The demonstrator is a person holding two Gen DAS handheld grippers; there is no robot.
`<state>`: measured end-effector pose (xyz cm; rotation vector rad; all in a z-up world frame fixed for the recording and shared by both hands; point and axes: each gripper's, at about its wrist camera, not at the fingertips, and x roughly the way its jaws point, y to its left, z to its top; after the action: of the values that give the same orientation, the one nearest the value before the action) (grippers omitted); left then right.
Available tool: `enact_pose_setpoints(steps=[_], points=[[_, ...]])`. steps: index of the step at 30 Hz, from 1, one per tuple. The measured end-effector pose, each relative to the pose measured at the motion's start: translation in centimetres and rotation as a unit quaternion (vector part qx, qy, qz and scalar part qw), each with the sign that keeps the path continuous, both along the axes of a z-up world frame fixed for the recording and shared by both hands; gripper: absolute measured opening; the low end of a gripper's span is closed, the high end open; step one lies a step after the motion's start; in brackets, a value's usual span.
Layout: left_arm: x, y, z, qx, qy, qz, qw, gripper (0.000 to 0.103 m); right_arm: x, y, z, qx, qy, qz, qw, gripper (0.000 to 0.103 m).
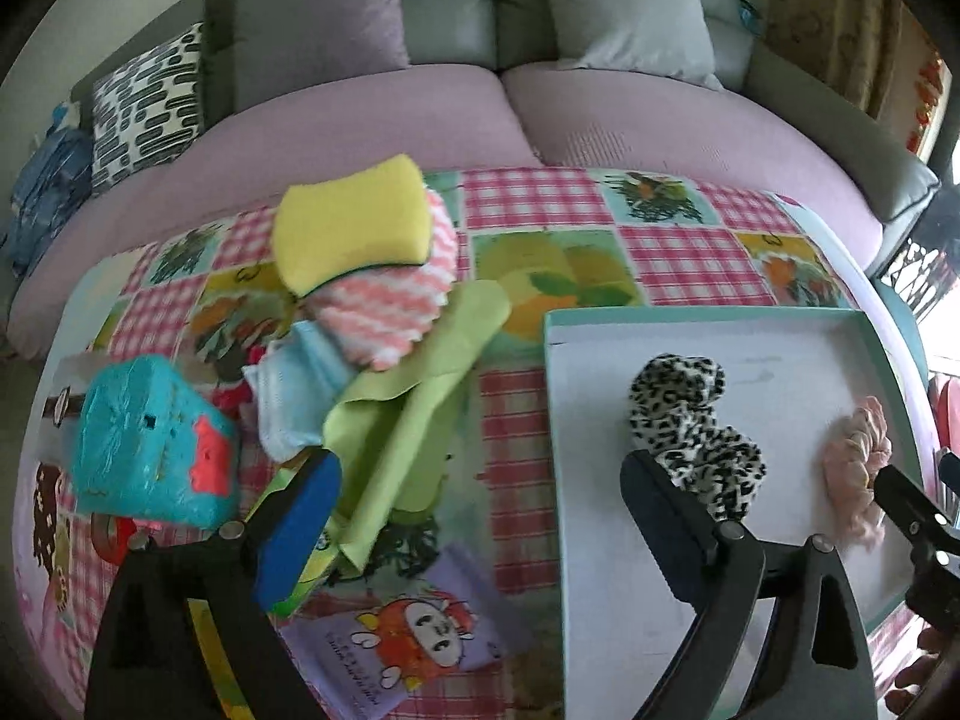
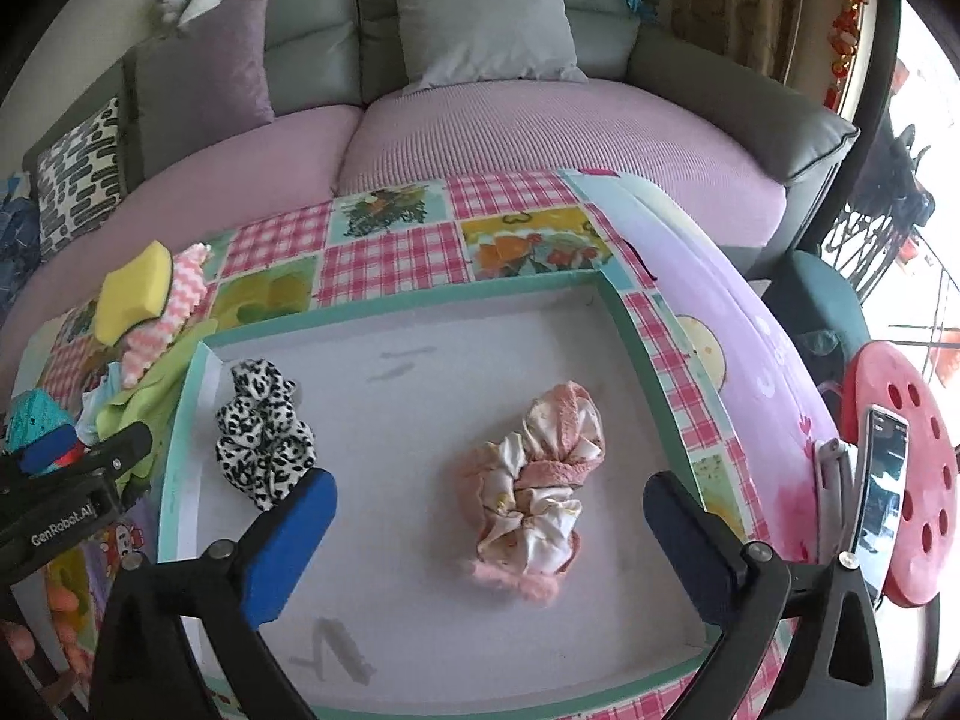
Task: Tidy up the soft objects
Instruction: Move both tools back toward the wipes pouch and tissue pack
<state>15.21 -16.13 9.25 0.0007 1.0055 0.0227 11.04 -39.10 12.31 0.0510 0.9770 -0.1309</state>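
While both jaws stand wide apart, neither hand-held gripper has hold of anything. Left hand-held gripper [image 1: 480, 492] hangs over the seam between the pile and the tray [image 2: 636, 324], blue pads spread, nothing between them but cloth below. Right hand-held gripper [image 2: 489, 522] sits over the tray, jaws fully spread, with the pink scrunchie [image 2: 534, 480] lying loose on the tray floor between them, not pinched.

The leopard scrunchie [image 2: 261, 432] lies in the tray too, close to its left wall, well apart from the pink one. The tray takes up the right part of the desk [image 2: 390, 252], reaching near the desk's right edge.

Unsorted stuff is heaped toward the desk's left edge: a yellow sponge [image 1: 354, 222] on top of a pink striped cloth [image 1: 384, 306], green cloth [image 1: 414, 396] draped below, a light blue cloth [image 1: 300, 384], and a teal packet [image 1: 150, 438] nearest the left edge.
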Motion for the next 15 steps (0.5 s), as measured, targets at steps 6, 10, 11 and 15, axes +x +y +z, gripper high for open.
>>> enact_pose_setpoints(steps=[6, 10, 11, 15], points=[[-0.7, 1.2, 0.2, -0.021, -0.017, 0.008, 0.9996, 0.094, -0.2, 0.7, 0.0, 0.014, -0.002, 0.008, 1.0, 0.103], [-1.4, 2.2, 0.6, -0.036, -0.022, 0.015, 0.999, 0.094, -0.5, 2.2, 0.3, 0.005, -0.007, 0.022, 1.0, 0.103], [-1.7, 2.4, 0.7, -0.039, -0.022, 0.016, 0.9989, 0.094, -0.7, 2.6, 0.5, 0.011, -0.011, 0.028, 0.999, 0.103], [-3.0, 3.4, 1.3, -0.037, -0.023, 0.015, 0.9989, 0.094, -1.4, 4.3, 1.2, 0.017, -0.022, 0.052, 0.998, 0.103]])
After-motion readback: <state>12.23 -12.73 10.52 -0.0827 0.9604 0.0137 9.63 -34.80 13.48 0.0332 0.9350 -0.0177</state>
